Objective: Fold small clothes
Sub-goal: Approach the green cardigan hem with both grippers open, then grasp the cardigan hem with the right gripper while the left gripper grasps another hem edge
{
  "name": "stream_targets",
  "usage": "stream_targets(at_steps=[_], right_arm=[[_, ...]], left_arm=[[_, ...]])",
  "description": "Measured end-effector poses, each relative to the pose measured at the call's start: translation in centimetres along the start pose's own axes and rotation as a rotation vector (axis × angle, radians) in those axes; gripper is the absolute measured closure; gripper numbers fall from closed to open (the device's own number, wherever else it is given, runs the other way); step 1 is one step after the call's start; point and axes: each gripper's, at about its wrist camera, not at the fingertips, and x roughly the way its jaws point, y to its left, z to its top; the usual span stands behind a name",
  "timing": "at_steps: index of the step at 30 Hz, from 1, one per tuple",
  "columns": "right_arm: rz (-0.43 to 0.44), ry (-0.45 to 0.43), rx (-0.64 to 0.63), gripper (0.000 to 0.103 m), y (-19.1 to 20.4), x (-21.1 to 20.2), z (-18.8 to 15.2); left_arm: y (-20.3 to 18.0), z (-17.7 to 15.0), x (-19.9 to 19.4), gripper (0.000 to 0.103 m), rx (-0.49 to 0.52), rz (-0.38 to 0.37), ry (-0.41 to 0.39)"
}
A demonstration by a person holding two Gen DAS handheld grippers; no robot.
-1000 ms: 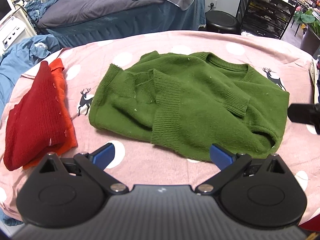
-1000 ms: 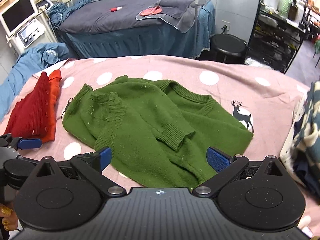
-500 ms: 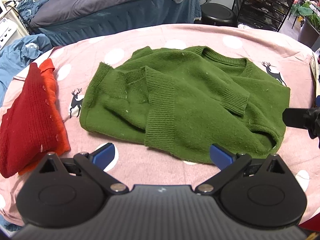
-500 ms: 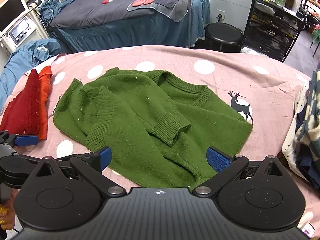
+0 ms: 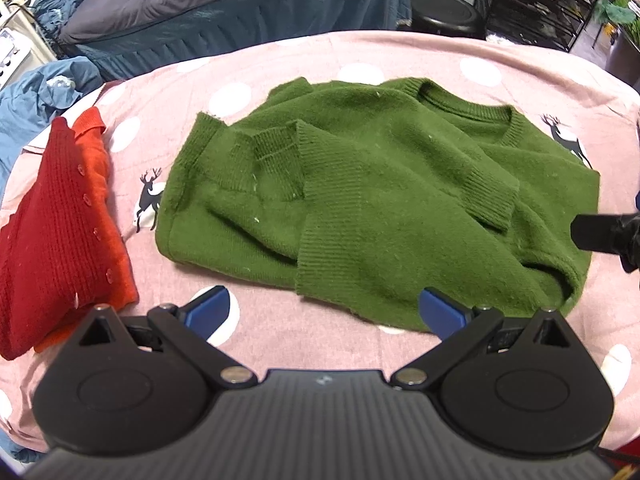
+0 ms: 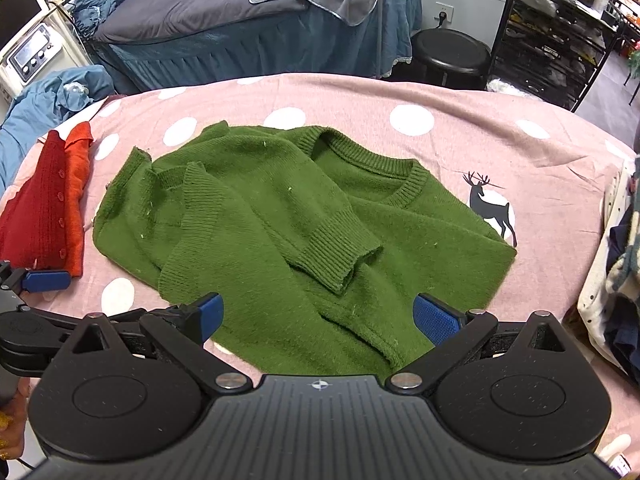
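Sweater (image 5: 384, 208) in green was what your tongs hovered over, and neither pair held any of it. Your left tongs (image 5: 324, 308) stood with their blue pads wide apart above the pink spotted cover (image 5: 280, 332), just short of the sweater's near hem. Your right tongs (image 6: 318, 314) were spread just as wide, over the sweater's near hem, gripping nothing. The sweater lay partly folded in the middle of the cover, both sleeves drawn in across the body, one ribbed cuff (image 6: 340, 256) lying on top, the neckline toward the far edge. Toward the left edge of the cover lay a folded red cardigan (image 5: 60, 232), apart from the sweater. At the right edge a pile of patterned clothes (image 6: 616, 272) showed.
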Motion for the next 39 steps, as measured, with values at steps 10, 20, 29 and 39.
stream_targets(at_steps=[10,20,29,39], right_arm=[[0.027,-0.054,0.002,0.0,-1.2,4.3,0.1],[0.119,-0.018,-0.209,0.0,3.7,10.4,0.8],[0.09,0.021,-0.292,0.0,6.5,13.8,1.1],[-0.095,0.072,0.205,0.0,-4.2,12.0,0.7]], left_arm=[[3.1,-0.1,2.4,0.0,-0.159,-0.003,-0.022],[5.1,-2.8,4.0,0.0,-0.209,0.031,-0.02],[7.0,-5.5,3.5,0.0,-0.281,0.029,0.015],[5.2,-4.6,3.6,0.0,-0.235,-0.017,0.004]])
